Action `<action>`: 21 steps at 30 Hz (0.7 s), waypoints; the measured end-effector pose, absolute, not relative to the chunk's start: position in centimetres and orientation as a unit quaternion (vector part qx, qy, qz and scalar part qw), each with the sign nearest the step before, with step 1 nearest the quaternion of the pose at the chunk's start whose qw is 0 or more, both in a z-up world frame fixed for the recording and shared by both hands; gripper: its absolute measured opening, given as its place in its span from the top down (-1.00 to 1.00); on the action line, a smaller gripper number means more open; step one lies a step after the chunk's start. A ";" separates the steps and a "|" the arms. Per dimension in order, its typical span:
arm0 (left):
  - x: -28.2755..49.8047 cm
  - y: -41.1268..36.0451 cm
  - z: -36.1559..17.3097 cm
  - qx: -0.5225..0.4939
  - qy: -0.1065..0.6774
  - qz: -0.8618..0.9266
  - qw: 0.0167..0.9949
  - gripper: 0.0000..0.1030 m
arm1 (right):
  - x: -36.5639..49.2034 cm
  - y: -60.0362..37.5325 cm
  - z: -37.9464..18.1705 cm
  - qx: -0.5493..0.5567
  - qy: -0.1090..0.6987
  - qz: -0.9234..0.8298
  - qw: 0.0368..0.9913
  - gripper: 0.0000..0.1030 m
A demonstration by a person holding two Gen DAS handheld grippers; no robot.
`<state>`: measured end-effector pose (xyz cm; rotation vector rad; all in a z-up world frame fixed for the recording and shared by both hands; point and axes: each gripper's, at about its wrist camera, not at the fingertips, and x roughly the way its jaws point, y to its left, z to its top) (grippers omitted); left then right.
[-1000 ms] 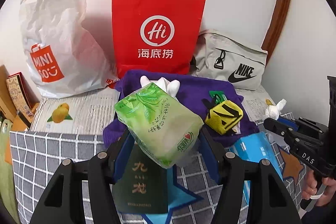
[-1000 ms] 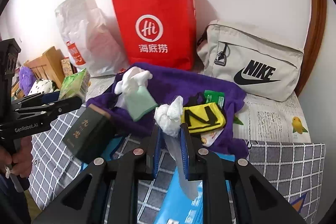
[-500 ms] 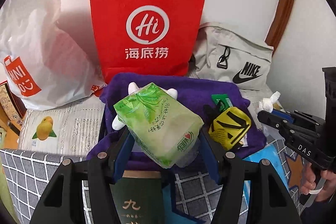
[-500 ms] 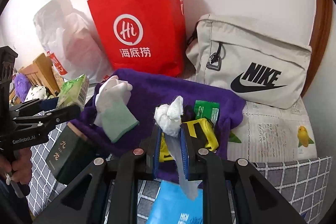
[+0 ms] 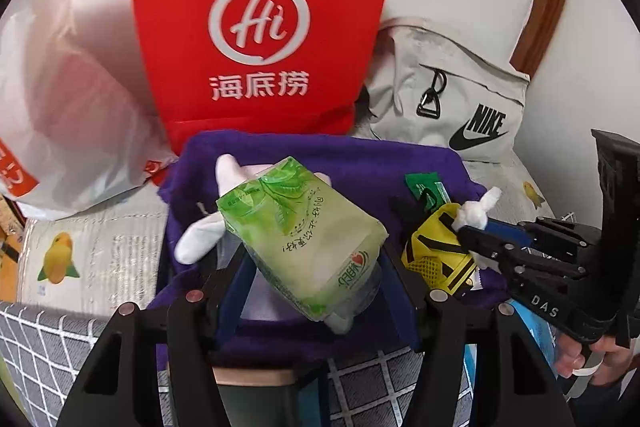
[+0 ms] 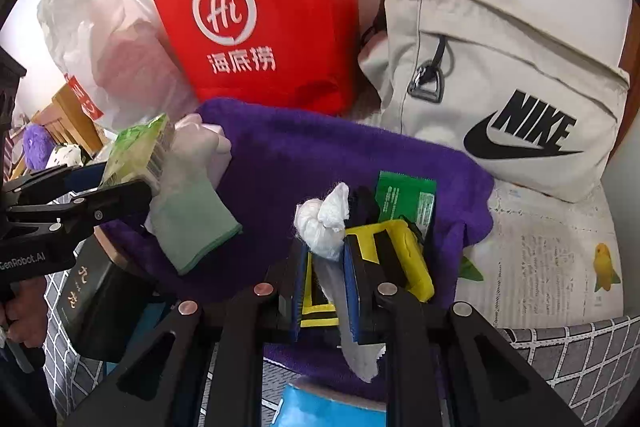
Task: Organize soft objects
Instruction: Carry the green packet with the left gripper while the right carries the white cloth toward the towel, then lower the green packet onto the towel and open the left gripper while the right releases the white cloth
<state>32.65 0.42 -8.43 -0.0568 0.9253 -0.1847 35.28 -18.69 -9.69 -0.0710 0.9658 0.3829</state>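
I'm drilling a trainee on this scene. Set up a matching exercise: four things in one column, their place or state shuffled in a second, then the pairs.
Things:
1. green tissue pack
2. white wad
3. glove
4. Nike bag

Places or states:
A. leaning on the wall, right of the red bag
B. lying on the purple towel, not held
C. clamped in the left gripper
D. pinched in the right gripper

Pairs: 1-C, 2-D, 3-B, 4-A
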 end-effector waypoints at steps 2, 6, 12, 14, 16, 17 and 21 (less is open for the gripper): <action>33.0 0.3 -8.7 -0.028 0.449 -0.091 0.888 -0.16 | 35.6 -18.7 -10.2 -0.034 0.469 0.184 0.863 0.65; 33.3 0.2 -8.9 -0.028 0.453 -0.091 0.886 -0.16 | 36.1 -18.7 -11.1 -0.038 0.484 0.184 0.855 0.65; 33.6 -1.0 -8.9 -0.013 0.455 -0.106 0.884 -0.16 | 36.4 -18.6 -11.9 -0.033 0.500 0.195 0.843 0.54; 33.7 -1.6 -8.7 -0.007 0.454 -0.114 0.884 -0.16 | 36.1 -18.6 -12.0 -0.036 0.505 0.200 0.839 0.36; 34.0 -1.9 -8.7 -0.005 0.457 -0.117 0.882 -0.16 | 35.9 -18.6 -11.9 -0.037 0.502 0.200 0.841 0.19; 34.3 -2.2 -8.9 -0.001 0.461 -0.116 0.880 -0.16 | 35.8 -18.7 -11.8 -0.036 0.502 0.201 0.841 0.08; 35.0 -3.0 -9.5 0.007 0.473 -0.121 0.873 -0.16 | 35.5 -19.6 -11.1 -0.023 0.498 0.196 0.844 0.03</action>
